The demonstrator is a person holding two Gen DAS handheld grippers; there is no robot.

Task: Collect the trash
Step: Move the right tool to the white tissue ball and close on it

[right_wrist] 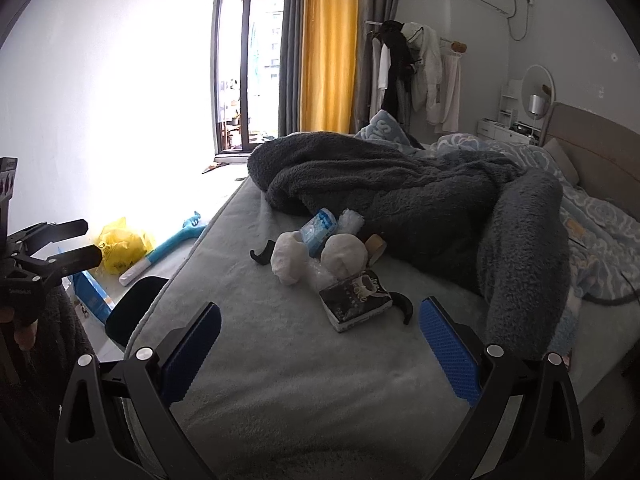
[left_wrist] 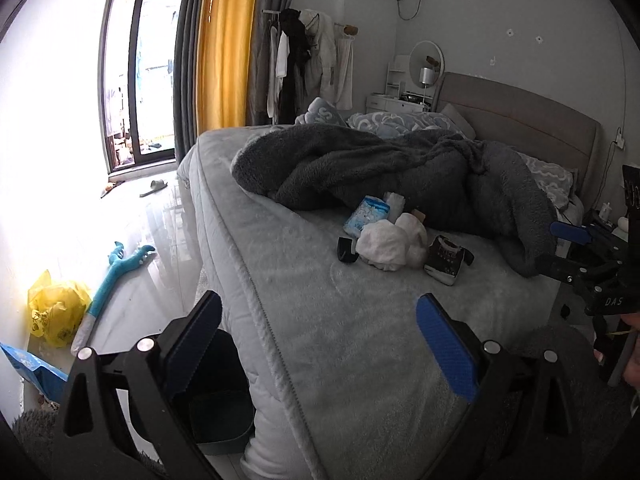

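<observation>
So we're at the very start, as far as we can judge: nothing collected yet. Both tools are spread wide and empty. Our left gripper [left_wrist: 318, 344] hangs over the near corner of the pale grey fleece-covered bed [left_wrist: 320, 320]; our right gripper [right_wrist: 320, 342] hangs over the same sheet, just short of the trash.

Trash pile sits mid-bed, tight cluster against the dark grey fluffy blanket [right_wrist: 400, 192]:
- black-and-white printed small carton [right_wrist: 356, 300], nearest the right gripper, lying tilted on its side
- two crumpled white tissue wads [right_wrist: 316, 258], touching each other
- blue-and-white plastic tissue pack [right_wrist: 320, 226], behind the wads, at the blanket edge
- brown cardboard tube roll [right_wrist: 376, 246], half tucked beside the blanket
- two small black curved plastic pieces: one [right_wrist: 262, 256] left of the wads, one [right_wrist: 404, 306] just right of the carton. Can't tell what they are.

Bin: dark open-top plastic wastebasket [left_wrist: 216, 400] on the floor, right against the bed's corner, below our left gripper. What we can see of its inside looks empty, but it is dark and partly hidden.

Floor by the wall also has a crumpled yellow plastic bag [left_wrist: 56, 312], a flat blue package [left_wrist: 36, 368] and a teal long-handled plush claw toy [left_wrist: 116, 276]. Unclear whether any count as trash.

Left to do, our read: basically everything. Each item on the bed still needs a pick and a drop in the bin. Carton looks like the easiest first grab for the right side; tissue wads are soft and will squash, so close fully on them.
</observation>
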